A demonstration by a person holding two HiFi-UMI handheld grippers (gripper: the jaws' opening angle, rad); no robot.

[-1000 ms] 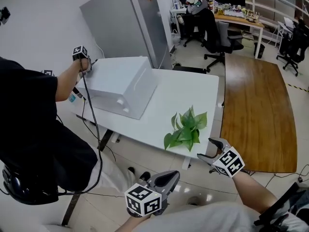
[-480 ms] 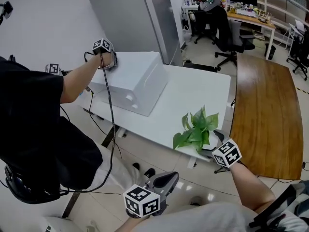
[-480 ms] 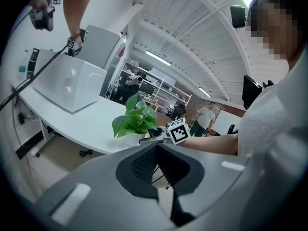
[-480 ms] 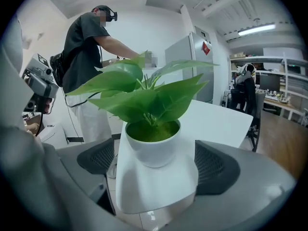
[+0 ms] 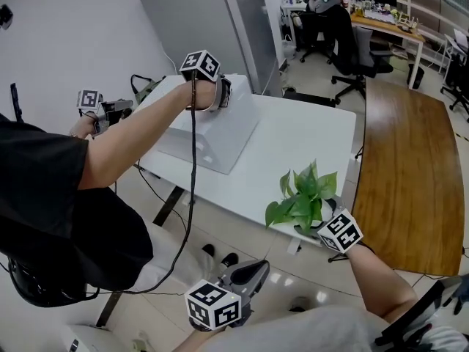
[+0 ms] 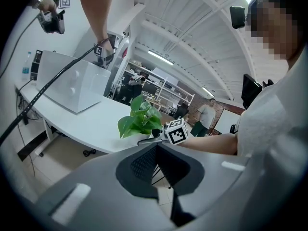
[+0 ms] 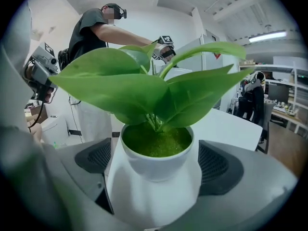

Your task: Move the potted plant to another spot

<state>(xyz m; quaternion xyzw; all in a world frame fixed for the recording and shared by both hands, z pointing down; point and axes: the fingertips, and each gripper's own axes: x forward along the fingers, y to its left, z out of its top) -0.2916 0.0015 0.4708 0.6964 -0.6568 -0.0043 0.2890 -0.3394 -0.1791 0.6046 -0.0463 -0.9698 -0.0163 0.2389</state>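
Observation:
The potted plant [image 5: 304,196], green leaves in a white pot [image 7: 156,170], stands near the front edge of the white table [image 5: 293,141]. My right gripper [image 5: 316,224] has reached it. Its jaws have just been opening, and they now stand wide on either side of the pot. The dark pads [image 7: 98,158] flank the pot without visibly pressing on it. My left gripper [image 5: 253,270] hangs low in front of the table, away from the plant [image 6: 139,119], shut with nothing in it [image 6: 156,153].
A white box [image 5: 212,134] lies on the table's far left. Another person in black reaches over it with a gripper [image 5: 201,66] and holds a second gripper [image 5: 91,101]. A wooden table [image 5: 399,160] adjoins on the right. A grey cabinet [image 5: 198,20] stands behind.
My right gripper moved forward and down until its jaws flank the pot, opening wider. The other person's arm swung right across the white box. My left gripper barely moved.

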